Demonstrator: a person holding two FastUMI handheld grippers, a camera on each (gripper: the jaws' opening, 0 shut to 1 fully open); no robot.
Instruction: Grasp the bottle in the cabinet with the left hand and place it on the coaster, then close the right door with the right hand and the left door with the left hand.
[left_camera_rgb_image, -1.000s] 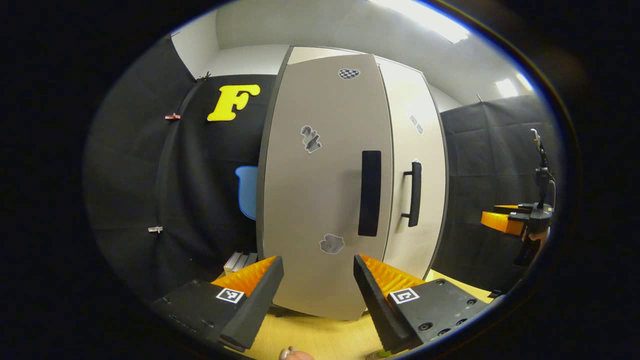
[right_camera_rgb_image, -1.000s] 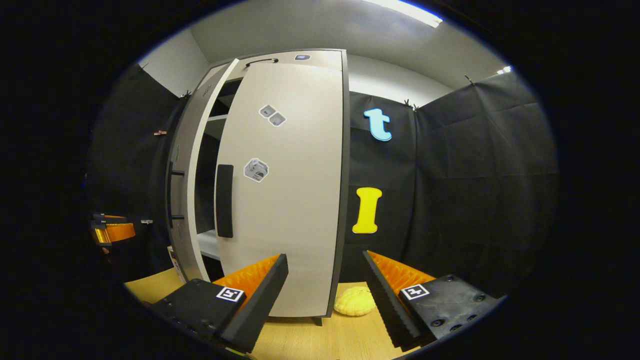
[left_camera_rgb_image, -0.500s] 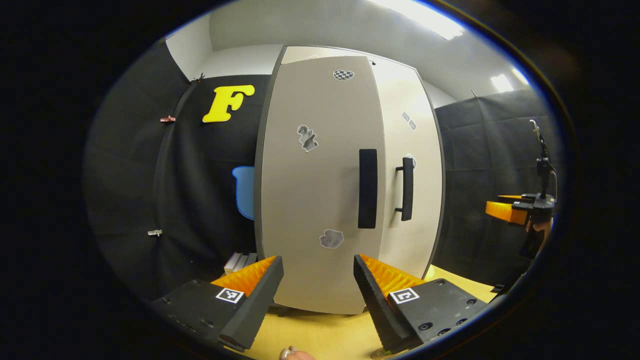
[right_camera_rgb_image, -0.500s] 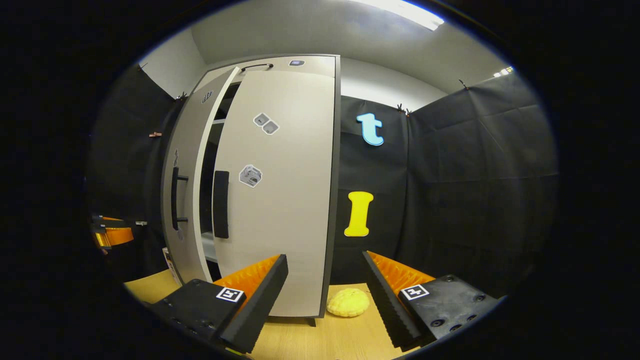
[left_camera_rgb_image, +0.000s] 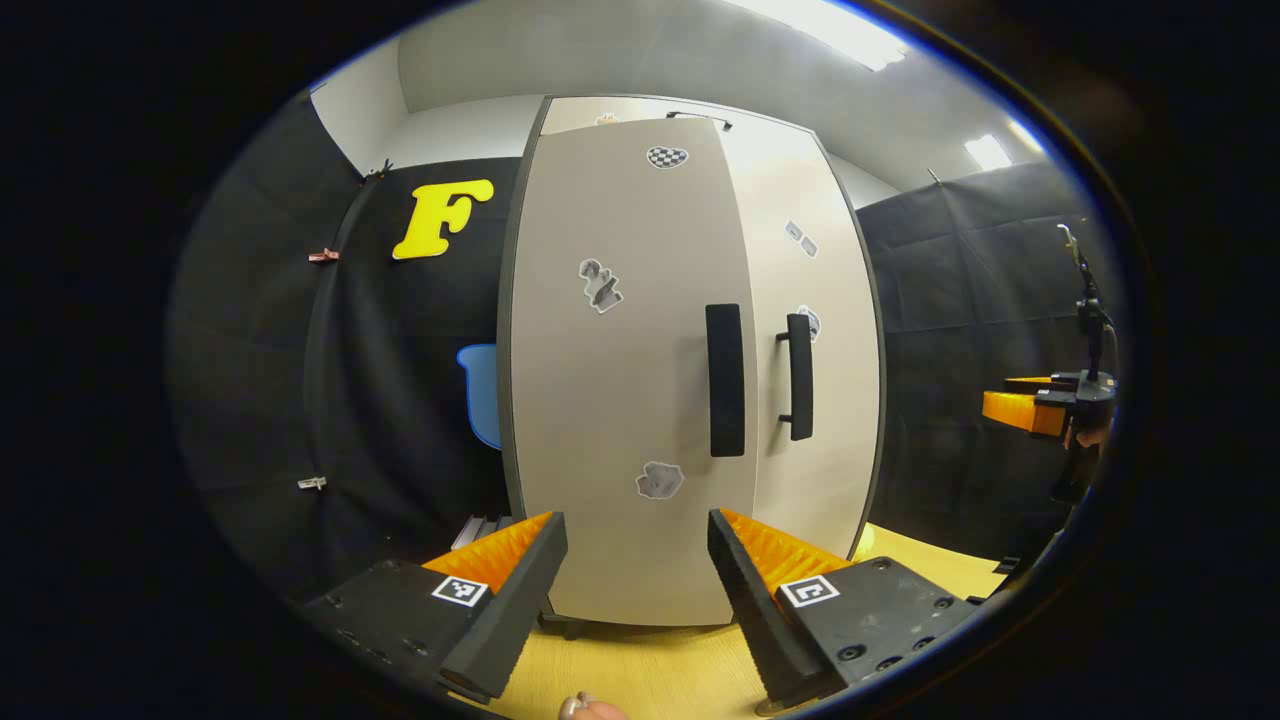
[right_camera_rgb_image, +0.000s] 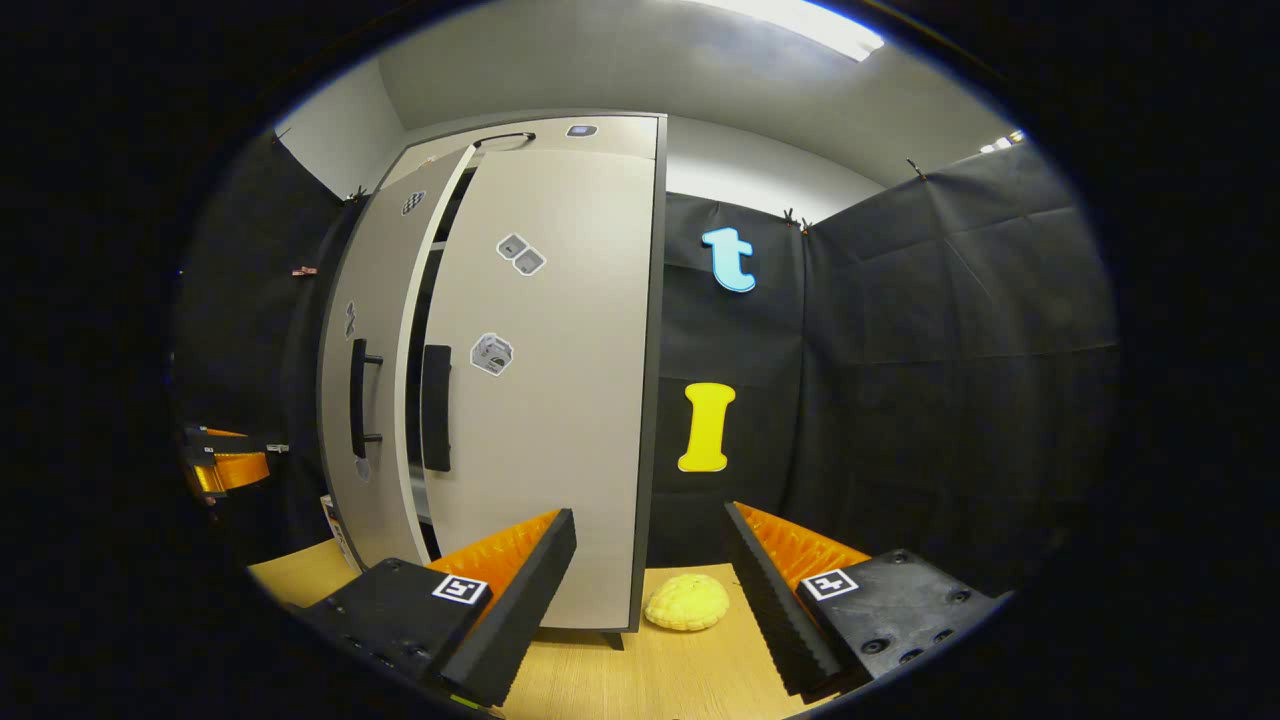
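The tall grey cabinet stands on the wooden table. In the left gripper view its left door with a black handle faces me, and the right door lies just beyond it. My left gripper hangs open in front of the door's lower part; whether it touches, I cannot tell. In the right gripper view the right door is closed and the left door stands slightly ajar, leaving a narrow dark gap. My right gripper is open and holds nothing, a little back from the cabinet's right corner.
A yellow bumpy object lies on the table by the cabinet's right foot. The other gripper hovers far right in the left gripper view. Black cloth walls stand behind and beside the cabinet.
The left door has swung further toward the cabinet and the gap between the doors has narrowed to a slit. Both grippers stay open and have drifted only slightly.
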